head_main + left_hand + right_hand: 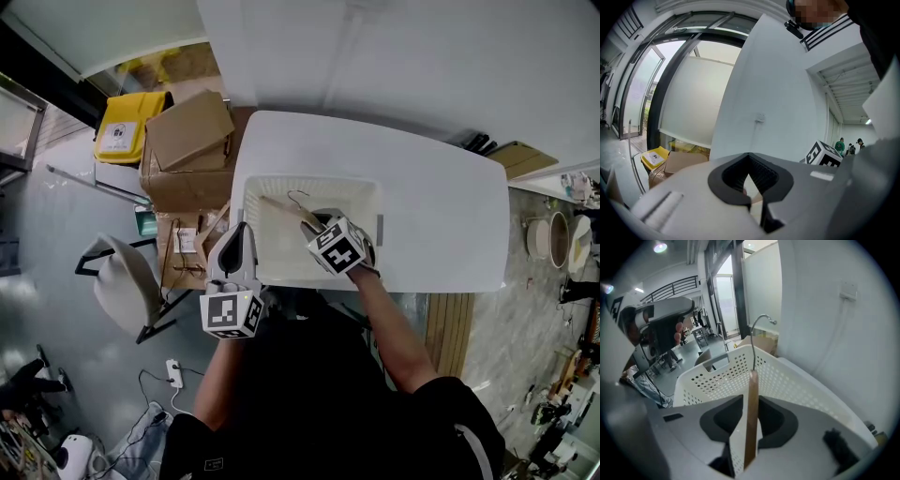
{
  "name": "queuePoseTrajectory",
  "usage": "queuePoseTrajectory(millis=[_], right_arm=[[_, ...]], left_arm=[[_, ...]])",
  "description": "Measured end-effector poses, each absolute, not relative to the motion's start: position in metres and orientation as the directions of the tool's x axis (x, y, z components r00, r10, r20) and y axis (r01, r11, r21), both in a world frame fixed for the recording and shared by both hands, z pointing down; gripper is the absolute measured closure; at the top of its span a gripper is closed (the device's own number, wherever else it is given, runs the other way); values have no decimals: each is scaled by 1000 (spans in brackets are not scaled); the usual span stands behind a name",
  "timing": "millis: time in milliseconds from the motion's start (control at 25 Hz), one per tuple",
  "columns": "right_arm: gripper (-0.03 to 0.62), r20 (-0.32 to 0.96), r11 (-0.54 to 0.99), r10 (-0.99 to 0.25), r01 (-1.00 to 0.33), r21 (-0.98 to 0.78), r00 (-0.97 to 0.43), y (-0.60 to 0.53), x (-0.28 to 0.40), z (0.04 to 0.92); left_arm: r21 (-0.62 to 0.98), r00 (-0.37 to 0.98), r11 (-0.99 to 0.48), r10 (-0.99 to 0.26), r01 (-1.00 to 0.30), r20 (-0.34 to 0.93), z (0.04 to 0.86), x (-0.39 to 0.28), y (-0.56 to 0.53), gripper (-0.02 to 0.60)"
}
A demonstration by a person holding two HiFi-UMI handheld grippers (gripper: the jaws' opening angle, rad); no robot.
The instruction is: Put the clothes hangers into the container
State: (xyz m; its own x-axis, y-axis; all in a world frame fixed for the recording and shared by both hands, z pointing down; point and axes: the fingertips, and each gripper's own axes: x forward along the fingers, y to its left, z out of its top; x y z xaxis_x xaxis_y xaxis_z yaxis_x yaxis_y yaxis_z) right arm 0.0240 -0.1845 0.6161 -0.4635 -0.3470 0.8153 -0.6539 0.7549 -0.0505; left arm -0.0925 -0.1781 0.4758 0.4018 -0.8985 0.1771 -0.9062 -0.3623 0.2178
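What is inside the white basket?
A wooden hanger between the right gripper's jaws. That gripper covers the basket's near right part; anything there is hidden.

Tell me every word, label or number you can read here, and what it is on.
No text here can be read.
Yellow package: its white label is too small to read.
Paper slip by the cardboard boxes: print too small to read.
Marker cubes: black-and-white square patterns, not words.

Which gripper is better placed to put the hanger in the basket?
Right: the hanger stands between the right gripper's jaws, above the basket. The left gripper is empty, beside the basket's left wall.
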Motion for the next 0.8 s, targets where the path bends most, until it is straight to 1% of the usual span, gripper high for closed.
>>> queuePoseTrajectory(millis=[40, 120, 800], right_arm=[[483, 815, 754, -349, -655, -47, -461, -185, 25, 616], [470, 817, 752, -355, -658, -40, -455, -187, 27, 616], [468, 831, 730, -368, -683, -18, -416, -199, 49, 621]], left_arm=[[218, 402, -362, -898, -906, 177, 476, -92, -178, 578], [219, 401, -361, -899, -907, 178, 477, -93, -178, 578], [221, 391, -350, -903, -910, 178, 475, -91, -178, 578]])
